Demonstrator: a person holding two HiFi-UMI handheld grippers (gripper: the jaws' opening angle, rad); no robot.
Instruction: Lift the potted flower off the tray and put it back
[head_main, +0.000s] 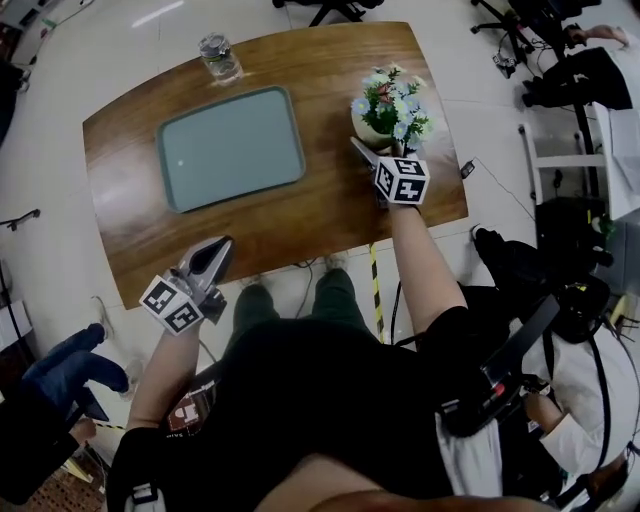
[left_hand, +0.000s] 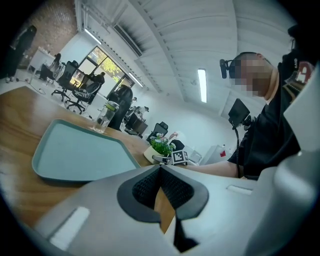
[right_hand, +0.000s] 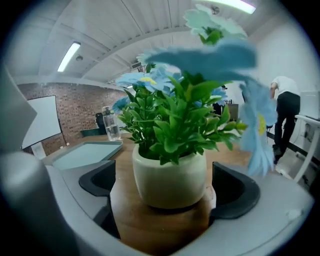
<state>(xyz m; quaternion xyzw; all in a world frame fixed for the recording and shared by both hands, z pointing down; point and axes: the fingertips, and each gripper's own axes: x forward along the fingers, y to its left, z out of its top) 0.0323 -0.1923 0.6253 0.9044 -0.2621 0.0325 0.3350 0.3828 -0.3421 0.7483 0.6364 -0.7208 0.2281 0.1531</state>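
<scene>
Seemingly about halfway through. Across most of the head view, a wooden desk (head_main: 330, 215), bearing a grey-green tray (head_main: 232, 148) left of middle, with nothing in it. Right of the tray and well apart from it, the potted flower (head_main: 385, 112), upright on bare wood near the desk's right end. Judged from that: lifted off the tray already, not yet put back, so a grasp, a carry leftward and a set-down on the tray all left to do. At the far edge, beyond the tray, a clear glass bottle (head_main: 219, 56), untouched.

Right tongs (right_hand: 166, 187): spread wide, one jaw either side of the pale pot, dark pads (right_hand: 235, 192) standing off its wall with wood showing in the gaps. Around the pot, then, not gripping it. Leaves and blue blooms close above.

Left tongs (head_main: 220, 248): off the near edge of the desk, closed tip to tip on nothing, pointed towards the tray and clear of everything.
</scene>
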